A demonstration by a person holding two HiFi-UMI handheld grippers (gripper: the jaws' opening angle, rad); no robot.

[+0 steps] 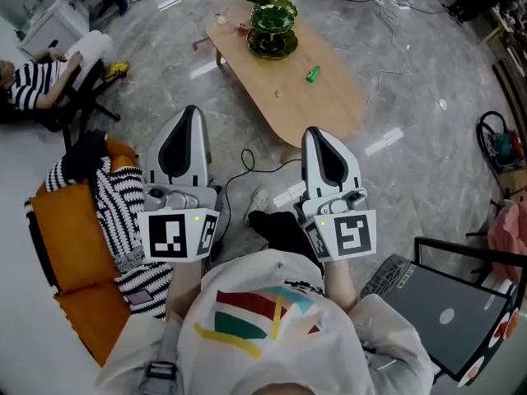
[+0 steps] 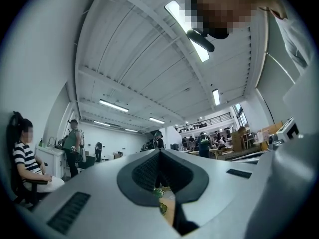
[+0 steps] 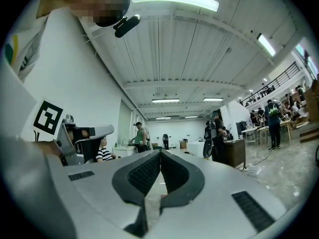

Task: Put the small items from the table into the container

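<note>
Left gripper [image 1: 190, 115] and right gripper [image 1: 318, 135] being held near chest, jaws being kept closed, nothing gripped. Likely approach not yet started: table [image 1: 329, 97], green container [image 1: 272, 31] and small green item [image 1: 312, 74] lying well ahead of both tips.

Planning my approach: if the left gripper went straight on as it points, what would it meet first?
Likely nothing close. The left gripper, jaws shut, points toward the wooden table and green tiered container, but they show below its tips, so it may pass above them; depth unclear.
</note>
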